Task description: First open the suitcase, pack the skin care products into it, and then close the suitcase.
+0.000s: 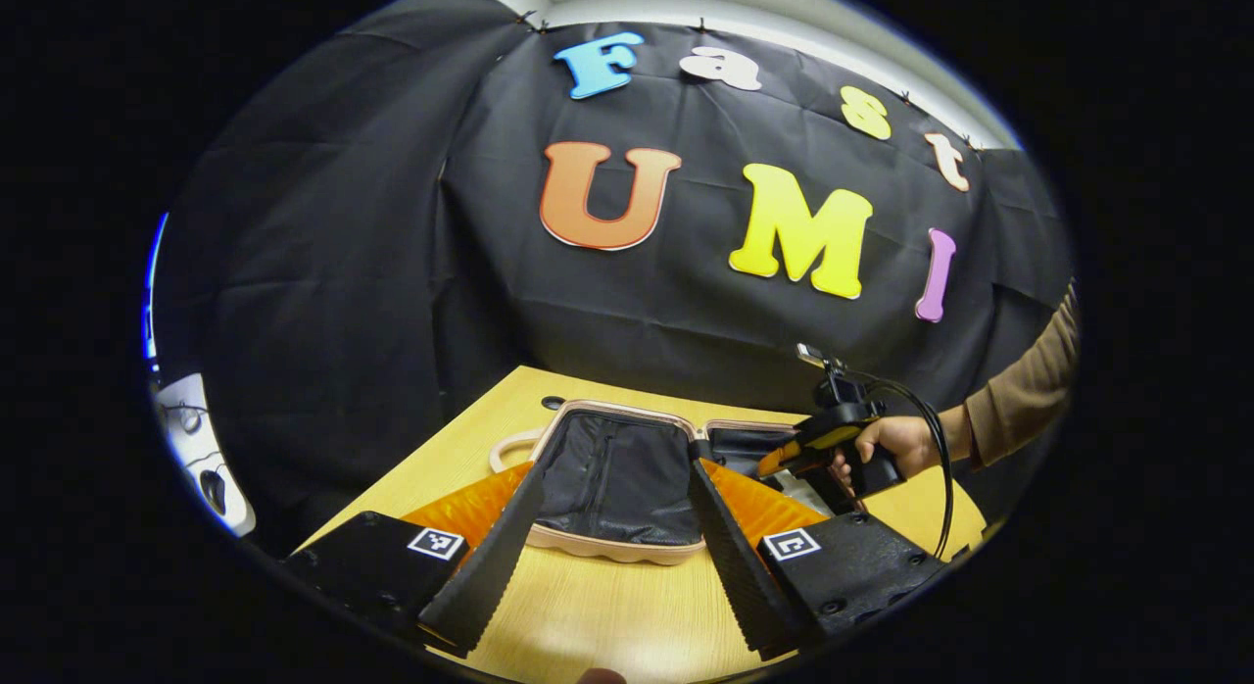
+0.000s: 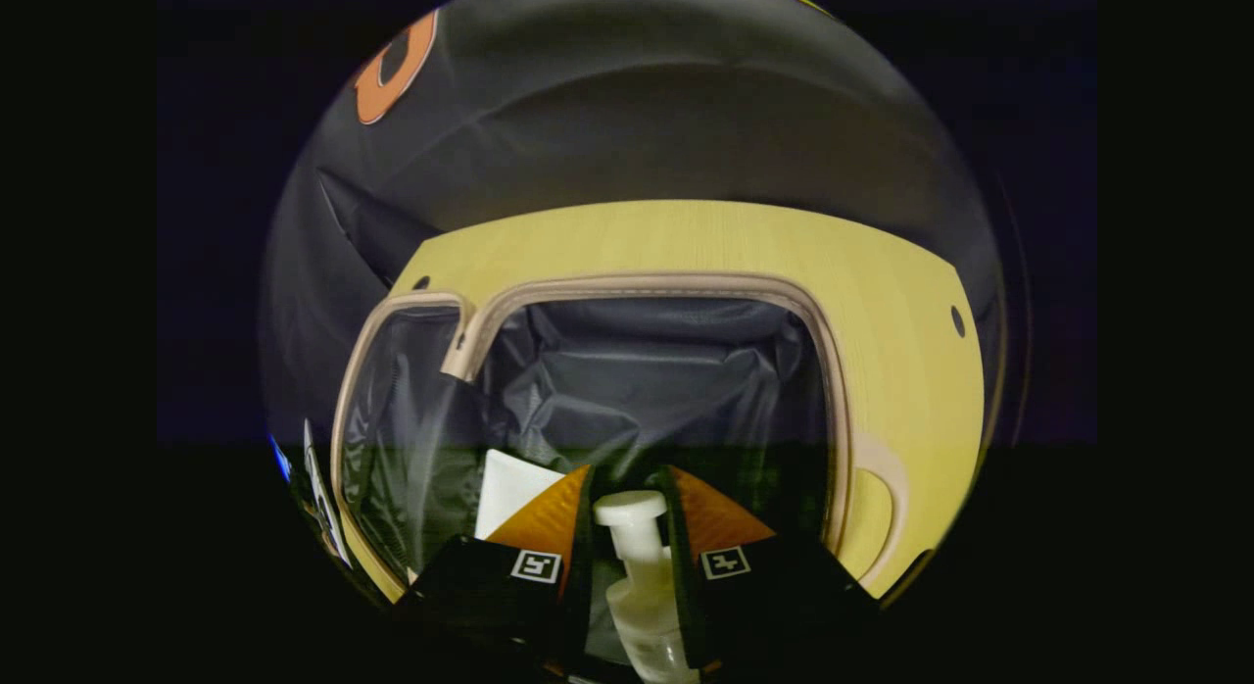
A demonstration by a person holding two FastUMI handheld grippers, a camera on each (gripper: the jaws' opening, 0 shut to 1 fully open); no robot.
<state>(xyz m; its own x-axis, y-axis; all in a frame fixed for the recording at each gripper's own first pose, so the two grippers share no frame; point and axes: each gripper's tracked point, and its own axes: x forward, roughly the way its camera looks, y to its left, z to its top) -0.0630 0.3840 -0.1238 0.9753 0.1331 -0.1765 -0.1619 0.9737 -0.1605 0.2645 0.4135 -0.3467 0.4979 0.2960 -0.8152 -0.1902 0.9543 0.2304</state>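
The suitcase (image 2: 676,284) lies open on the table, beige-rimmed with black lining in both halves. My right gripper (image 2: 627,493) hangs over the larger half, shut on a white pump bottle (image 2: 642,576) that stands upright between its fingers. A white box (image 2: 509,488) lies inside the suitcase just left of the bottle. In the left gripper view the open suitcase (image 1: 612,549) is straight ahead. My left gripper (image 1: 615,466) is open wide in front of it, holding nothing. Farther right, a hand (image 1: 896,444) holds the other gripper over the suitcase's right half.
The suitcase rests on a yellow wooden table (image 1: 607,615) with bare wood in front of it and to its right (image 2: 882,302). The black cloth wall stands close behind the table. A brown sleeve (image 1: 1024,395) reaches in from the right.
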